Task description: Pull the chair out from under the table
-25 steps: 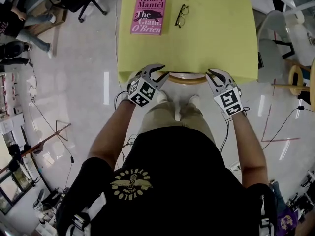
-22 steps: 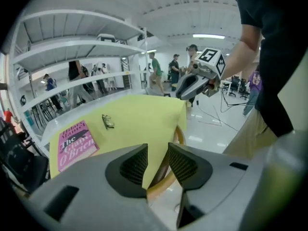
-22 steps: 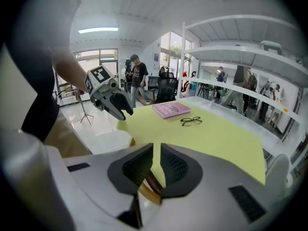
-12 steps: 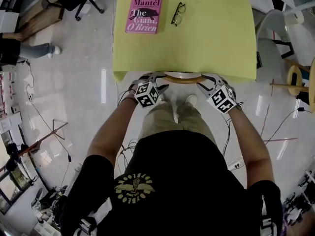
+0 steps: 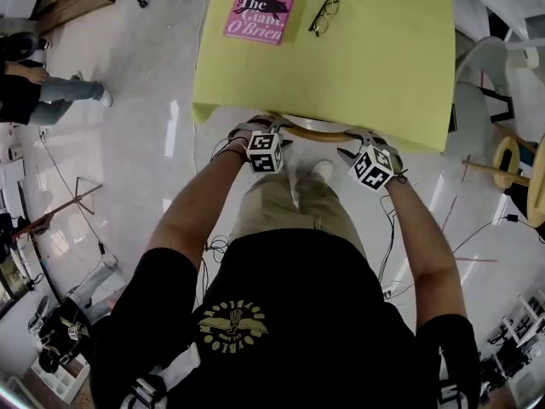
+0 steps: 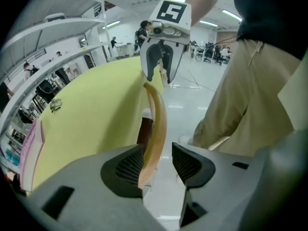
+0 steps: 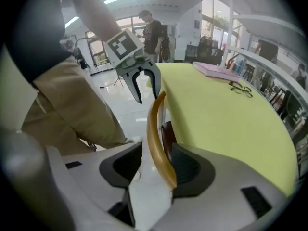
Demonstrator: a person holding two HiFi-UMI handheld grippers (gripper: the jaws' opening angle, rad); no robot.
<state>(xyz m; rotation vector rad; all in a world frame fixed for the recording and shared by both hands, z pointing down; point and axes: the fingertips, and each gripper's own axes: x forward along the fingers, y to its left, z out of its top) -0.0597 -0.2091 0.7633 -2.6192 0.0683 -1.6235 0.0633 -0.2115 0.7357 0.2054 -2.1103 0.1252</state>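
Overhead, the count is short: one yellow counter (image 5: 375, 66), one chair (image 5: 317, 135) tucked beneath it with only its curved top showing past the near edge at the middle of the head view, one pink book (image 5: 261, 7) at 11 o'clock on the counter, one pair of glasses (image 5: 324, 15) just beside the book at 12 o'clock, and two grippers. The left gripper (image 5: 258, 129) is at the 9 o'clock end of that curve and the right gripper (image 5: 356, 141) at its 3 o'clock end, each marker cube covering its jaws from above. Only the gripper views show what stands between the jaws: the chair's wooden back rail (image 6: 155, 124) runs between both pairs. Both pairs have just been opening and are released. In each view the rail lies against the counter-side pad, with a clear gap to the other pad. Each gripper view also shows the other gripper at the rail's far end, near 12 o'clock, and the person's tan trousers (image 6: 240, 95). The right gripper view shows a standing person (image 7: 153, 30) beyond the counter. The floor (image 5: 145, 100) is pale and glossy, with cables lying across it. A white chair (image 5: 485, 83) and a wooden stool (image 5: 511, 156) stand at 3 o'clock, and a person in jeans (image 5: 38, 88) is at 10 o'clock.
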